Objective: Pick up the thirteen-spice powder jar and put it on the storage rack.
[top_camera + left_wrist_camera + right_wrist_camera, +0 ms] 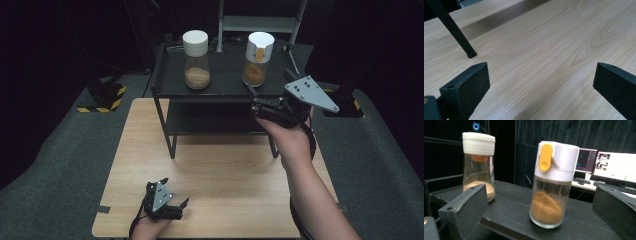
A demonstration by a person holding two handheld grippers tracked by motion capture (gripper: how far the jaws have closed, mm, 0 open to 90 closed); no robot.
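Reaching toward the top of a black two-tier metal shelf rack (165,75), the right gripper (254,100) is held at the rack's near right edge, its jaws set wide apart and gripping nothing. Framed between those jaws in the right gripper view is a clear glass shaker jar with a white cap and a yellow flip tab (552,183), standing upright on the top shelf and holding a mound of brown powder; the jaws have not touched it. In the high view this jar (257,59) stands at the far right of the shelf, just beyond the gripper. Well apart to its left on the same shelf stands a second clear glass jar with a plain white screw lid (195,59), upright, with a paler tan powder in its base. The rack stands at the far side of a light wooden table (225,180). At the near left of that table the left gripper (176,192) rests low over bare wood, its jaws likewise spread and empty, with one black leg of the rack (454,30) planted on the tabletop beyond them. Lit computer monitors (609,165) show in the dark room behind the jars.
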